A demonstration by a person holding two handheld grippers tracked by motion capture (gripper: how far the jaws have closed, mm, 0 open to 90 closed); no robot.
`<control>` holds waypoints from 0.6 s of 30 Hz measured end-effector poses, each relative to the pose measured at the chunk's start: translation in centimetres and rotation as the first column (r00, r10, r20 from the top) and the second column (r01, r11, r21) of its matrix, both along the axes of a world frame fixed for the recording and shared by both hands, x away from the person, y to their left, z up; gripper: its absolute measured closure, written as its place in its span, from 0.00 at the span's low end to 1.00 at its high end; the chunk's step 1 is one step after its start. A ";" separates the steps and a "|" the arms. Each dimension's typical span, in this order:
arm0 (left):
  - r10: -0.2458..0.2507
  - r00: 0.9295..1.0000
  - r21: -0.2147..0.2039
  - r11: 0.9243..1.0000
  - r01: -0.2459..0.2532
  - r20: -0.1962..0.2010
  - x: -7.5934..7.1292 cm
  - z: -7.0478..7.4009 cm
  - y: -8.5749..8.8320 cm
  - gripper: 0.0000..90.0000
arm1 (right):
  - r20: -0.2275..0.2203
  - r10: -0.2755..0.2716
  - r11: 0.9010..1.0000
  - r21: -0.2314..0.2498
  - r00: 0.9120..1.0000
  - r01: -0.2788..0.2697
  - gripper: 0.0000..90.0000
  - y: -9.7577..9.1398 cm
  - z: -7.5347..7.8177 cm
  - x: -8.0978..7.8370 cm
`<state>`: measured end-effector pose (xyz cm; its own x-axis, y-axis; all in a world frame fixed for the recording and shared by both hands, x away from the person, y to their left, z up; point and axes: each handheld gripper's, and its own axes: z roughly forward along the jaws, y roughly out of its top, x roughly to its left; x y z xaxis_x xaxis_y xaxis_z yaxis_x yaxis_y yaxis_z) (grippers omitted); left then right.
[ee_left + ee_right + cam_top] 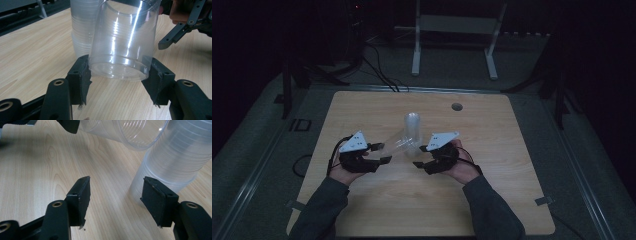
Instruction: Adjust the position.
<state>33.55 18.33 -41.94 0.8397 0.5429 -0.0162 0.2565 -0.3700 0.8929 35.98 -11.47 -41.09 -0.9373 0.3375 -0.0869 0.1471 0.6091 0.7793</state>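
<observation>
Dim room, pale wooden table with a round grommet hole near its far edge. Left gripper: jaws pinching the base end of a single clear plastic cup, one pad on each side; cup held tilted off the table, mouth pointing away toward the stack. Stack of nested clear cups stands on the table near the middle, just behind and touching or nearly touching the held cup's rim; cannot tell which. Right gripper: jaws spread, nothing between them, hovering just beside the stack's lower part.
</observation>
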 end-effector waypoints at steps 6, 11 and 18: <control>-0.001 1.000 -0.014 1.000 0.001 -0.002 0.0 0.0 0.1 0.47 | 0.005 -0.010 0.999 0.033 1.000 0.010 0.44 -0.1 0.0 0.0; -0.002 1.000 -0.021 1.000 0.002 0.000 0.0 0.1 0.2 0.47 | 0.000 -0.018 0.999 0.046 1.000 0.018 0.44 0.0 -0.1 0.0; -0.006 1.000 -0.038 0.999 0.006 -0.001 0.0 0.1 0.4 0.47 | -0.003 -0.030 0.997 0.073 1.000 0.030 0.45 0.0 -0.3 0.0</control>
<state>33.50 18.68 -41.81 0.8427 0.5370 -0.0376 0.2555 -0.3376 0.9060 36.00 -11.46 -41.37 -0.9269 0.3705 -0.0590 0.1658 0.5457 0.8214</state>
